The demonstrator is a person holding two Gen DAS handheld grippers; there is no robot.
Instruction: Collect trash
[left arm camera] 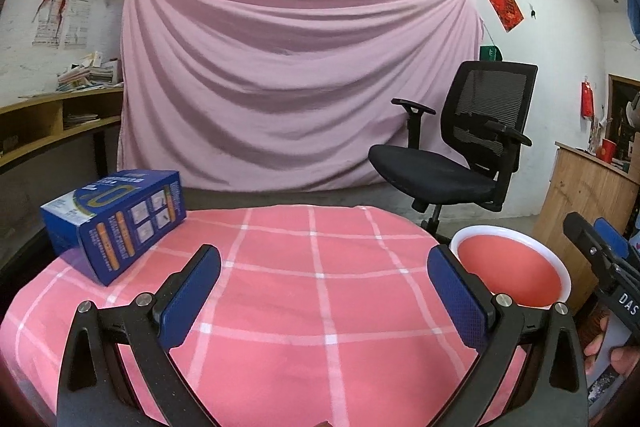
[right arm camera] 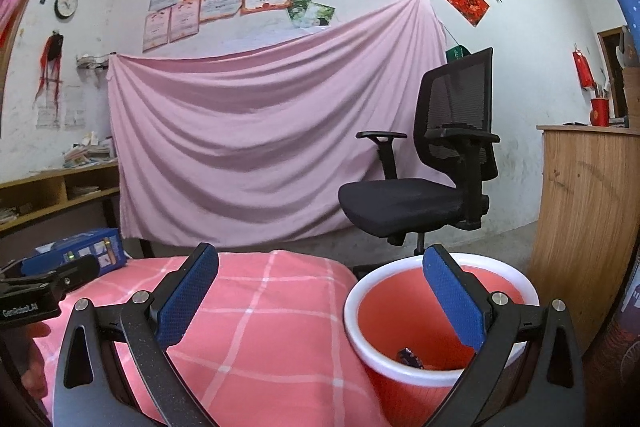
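Note:
A blue carton (left arm camera: 116,221) lies on its side at the far left of the pink checked tablecloth (left arm camera: 320,307). My left gripper (left arm camera: 324,291) is open over the cloth, nothing between its blue pads, the carton off to its left. A red bin with a white rim (right arm camera: 436,315) stands just beyond the table's right edge, with a small dark scrap (right arm camera: 410,357) at its bottom. My right gripper (right arm camera: 322,293) is open too, its right finger (right arm camera: 452,301) over the bin's mouth. The bin (left arm camera: 512,271) and the right gripper (left arm camera: 600,251) show at the right of the left wrist view.
A black office chair (left arm camera: 460,147) stands behind the bin, in front of a pink sheet (left arm camera: 296,83) hung on the wall. A wooden cabinet (right arm camera: 588,219) is to the right. Shelves with papers (left arm camera: 60,115) run along the left wall.

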